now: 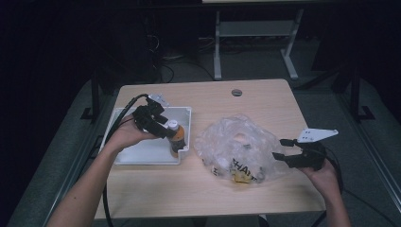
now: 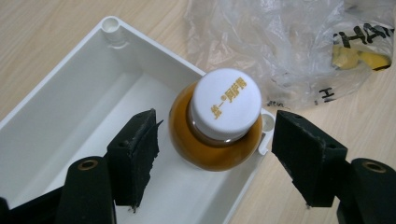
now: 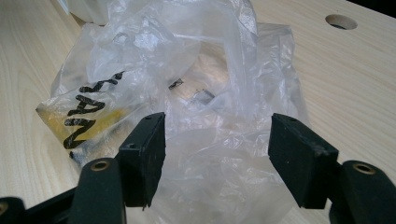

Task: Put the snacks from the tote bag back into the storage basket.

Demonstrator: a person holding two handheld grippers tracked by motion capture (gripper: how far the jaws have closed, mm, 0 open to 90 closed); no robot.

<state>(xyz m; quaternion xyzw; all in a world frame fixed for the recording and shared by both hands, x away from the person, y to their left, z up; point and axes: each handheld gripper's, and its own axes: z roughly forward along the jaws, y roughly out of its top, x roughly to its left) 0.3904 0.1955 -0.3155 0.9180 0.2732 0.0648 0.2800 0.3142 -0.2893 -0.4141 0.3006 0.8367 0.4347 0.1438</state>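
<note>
At the left of the table (image 1: 156,189) lies a white tray (image 1: 142,152). In its near right corner a bottle (image 2: 215,135) stands upright: amber-brown liquid, rounded shoulders, a white cap (image 2: 226,103) with gold print. The left gripper (image 2: 215,149) sits around the bottle, one pad inside the tray, the other outside its wall; the jaws are released, with a clear gap to the glass on each side. To the right of the tray a crumpled clear bag (image 1: 239,146) with black lettering holds something yellow (image 1: 242,177). The right gripper (image 3: 217,154) stands at the bag's right edge, jaws spread wide, film between them but not pinched.
</note>
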